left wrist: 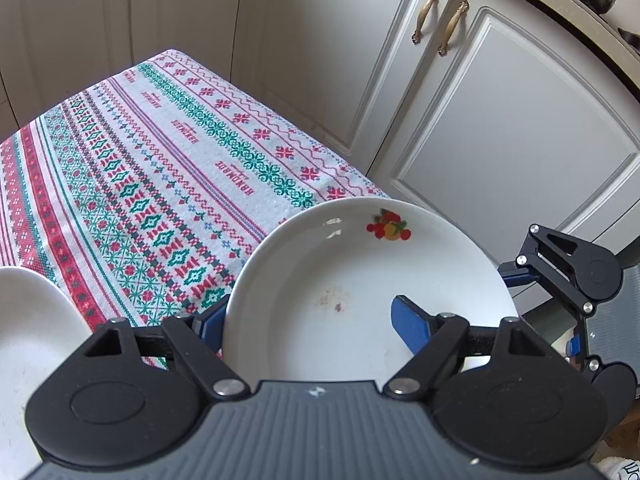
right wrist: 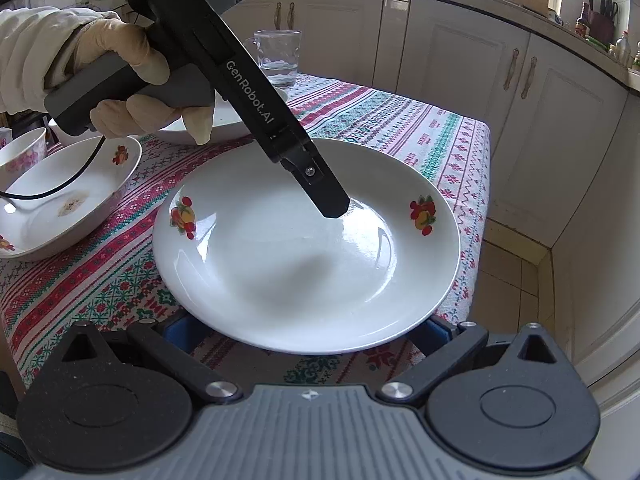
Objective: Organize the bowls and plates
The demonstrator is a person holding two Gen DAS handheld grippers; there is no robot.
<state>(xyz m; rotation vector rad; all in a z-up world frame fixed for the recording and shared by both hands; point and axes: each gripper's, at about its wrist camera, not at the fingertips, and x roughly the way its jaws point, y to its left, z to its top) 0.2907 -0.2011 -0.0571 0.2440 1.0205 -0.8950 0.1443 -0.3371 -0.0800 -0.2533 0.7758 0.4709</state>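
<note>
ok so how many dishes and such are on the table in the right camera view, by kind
fruit-print plates: 2
plain white dish, partly hidden: 1
small flowered bowl: 1
glass mug: 1
total: 5

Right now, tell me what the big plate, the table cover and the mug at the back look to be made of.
Plate: likely glazed ceramic or porcelain, glossy white with highlights and printed fruit decals.
Table cover: woven cloth, matte, with a cross-stitch style red and green pattern.
Mug: clear glass; see-through, with water visible inside.
</note>
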